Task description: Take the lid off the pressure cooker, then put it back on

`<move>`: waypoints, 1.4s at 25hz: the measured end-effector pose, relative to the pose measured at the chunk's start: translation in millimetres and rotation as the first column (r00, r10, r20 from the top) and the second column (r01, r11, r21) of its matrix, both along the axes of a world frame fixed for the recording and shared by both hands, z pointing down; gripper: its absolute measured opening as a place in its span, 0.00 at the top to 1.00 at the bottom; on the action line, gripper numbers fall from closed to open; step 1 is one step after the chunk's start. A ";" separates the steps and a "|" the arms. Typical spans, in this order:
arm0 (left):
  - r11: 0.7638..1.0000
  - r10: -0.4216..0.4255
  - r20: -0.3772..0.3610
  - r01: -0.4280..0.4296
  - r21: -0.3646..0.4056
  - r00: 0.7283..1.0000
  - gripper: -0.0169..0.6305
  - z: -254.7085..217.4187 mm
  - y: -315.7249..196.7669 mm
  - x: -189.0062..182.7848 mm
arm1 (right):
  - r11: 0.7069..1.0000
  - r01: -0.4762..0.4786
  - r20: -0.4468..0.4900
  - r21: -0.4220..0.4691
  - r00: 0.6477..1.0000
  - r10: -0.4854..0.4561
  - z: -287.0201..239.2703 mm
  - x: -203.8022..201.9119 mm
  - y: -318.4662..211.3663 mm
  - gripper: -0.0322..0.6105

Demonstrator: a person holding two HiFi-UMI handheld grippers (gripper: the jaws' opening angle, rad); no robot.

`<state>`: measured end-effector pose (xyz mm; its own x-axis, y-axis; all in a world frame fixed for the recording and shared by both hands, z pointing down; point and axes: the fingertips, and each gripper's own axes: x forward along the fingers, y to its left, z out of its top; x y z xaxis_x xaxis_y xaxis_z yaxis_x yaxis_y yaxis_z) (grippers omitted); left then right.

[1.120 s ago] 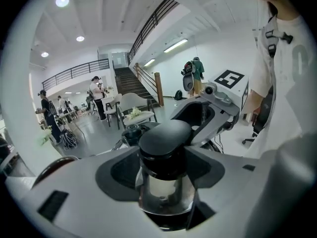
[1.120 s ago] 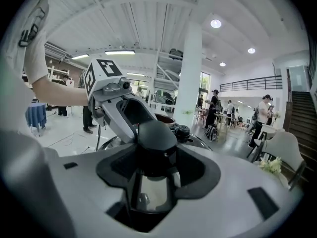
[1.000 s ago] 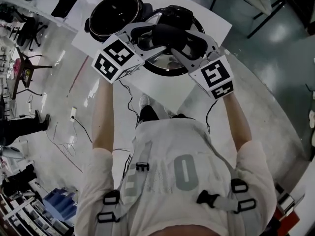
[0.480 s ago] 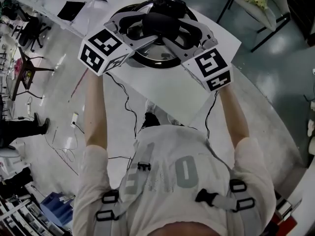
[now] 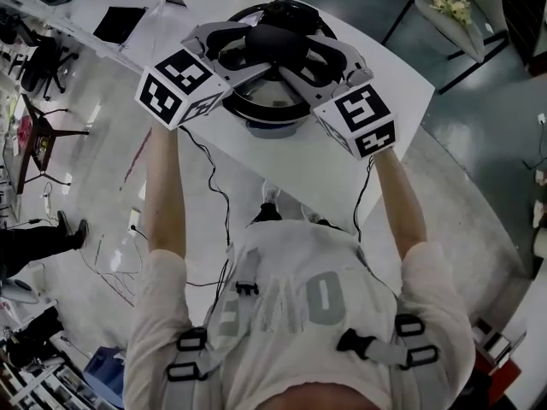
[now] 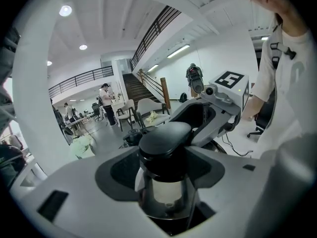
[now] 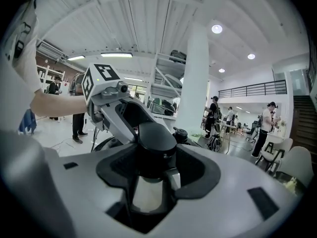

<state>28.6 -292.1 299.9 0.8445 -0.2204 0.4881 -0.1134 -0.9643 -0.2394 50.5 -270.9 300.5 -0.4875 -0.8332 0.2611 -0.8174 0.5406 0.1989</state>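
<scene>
Steel lid [image 5: 256, 92]: round and shiny, with a black knob [image 5: 275, 43] at its centre. It is held directly over the pressure cooker pot [image 5: 275, 127], whose pale side shows just below the lid's near edge.
Seating: I cannot tell whether the lid rests on the pot or hangs just above it.
Left gripper [image 6: 166, 155]: clamped on the knob from one side, its dark pads cupped round it.
Right gripper [image 7: 151, 160]: clamped on the same knob from the opposite side, facing the left gripper.
Tabletop [image 5: 320, 156]: white, carrying the pot.
Person: stands at the tabletop's edge with both arms stretched forward.
Step in hand: most likely setting the lid back on, since it sits centred over the pot.
Next move: lower the lid level so its rim meets the pot's rim evenly all round. It will probably then need a turn to lock before either gripper lets go.
</scene>
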 end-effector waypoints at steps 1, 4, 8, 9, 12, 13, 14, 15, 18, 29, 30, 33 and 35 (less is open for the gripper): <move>1.000 0.005 0.004 -0.005 -0.004 1.000 0.55 2.5 -5.3 -3.5 | 1.000 -0.006 0.002 -0.006 1.000 0.006 2.6 -3.6 -5.2 0.57; 0.999 0.025 0.013 -0.025 -0.026 1.000 0.55 14.4 -18.0 -11.9 | 0.999 -0.024 0.006 -0.035 1.000 0.025 14.4 -12.4 -17.6 0.57; 0.997 0.045 0.012 -0.044 -0.058 0.999 0.55 28.0 -27.2 -17.4 | 0.997 -0.042 0.002 -0.069 0.999 0.042 27.2 -18.3 -26.5 0.57; 0.997 0.049 0.011 -0.049 -0.063 0.999 0.55 30.6 -28.7 -17.7 | 0.996 -0.046 0.001 -0.074 0.999 0.047 29.6 -18.8 -27.8 0.57; 0.996 0.066 0.019 -0.064 -0.067 0.998 0.55 38.3 -30.2 -16.6 | 0.995 -0.065 -0.019 -0.080 0.998 0.064 35.9 -18.3 -29.0 0.57; 0.995 0.071 0.023 -0.069 -0.067 0.997 0.55 40.7 -30.0 -16.0 | 0.994 -0.071 -0.031 -0.081 0.997 0.069 37.8 -17.8 -28.6 0.57; 0.995 0.076 0.027 -0.074 -0.068 0.997 0.55 42.8 -29.8 -15.4 | 0.994 -0.076 -0.039 -0.083 0.997 0.072 39.6 -17.2 -28.2 0.57; 0.995 0.081 0.030 -0.079 -0.069 0.996 0.55 44.6 -29.7 -14.7 | 0.993 -0.079 -0.042 -0.088 0.996 0.076 41.4 -16.6 -28.0 0.57; 0.993 0.095 0.036 -0.093 -0.069 0.995 0.55 48.1 -29.0 -11.7 | 0.991 -0.090 -0.029 -0.103 0.996 0.088 46.9 -14.7 -27.6 0.57; 0.989 0.094 0.019 -0.091 -0.115 0.995 0.55 62.0 -35.1 -12.7 | 0.988 -0.090 -0.016 -0.121 0.996 0.089 58.4 -15.5 -33.1 0.57; 0.988 0.097 0.011 -0.095 -0.121 0.995 0.55 61.9 -34.9 -12.1 | 0.989 -0.090 -0.015 -0.120 0.996 0.089 58.5 -15.1 -32.9 0.57; 0.985 0.103 -0.018 -0.105 -0.134 0.994 0.55 62.4 -33.9 -13.0 | 0.988 -0.093 -0.015 -0.126 0.996 0.092 59.3 -15.8 -32.1 0.57; 0.984 0.107 -0.027 -0.110 -0.143 0.994 0.55 62.6 -33.9 -14.4 | 0.986 -0.090 -0.016 -0.139 0.996 0.089 59.5 -17.1 -32.0 0.57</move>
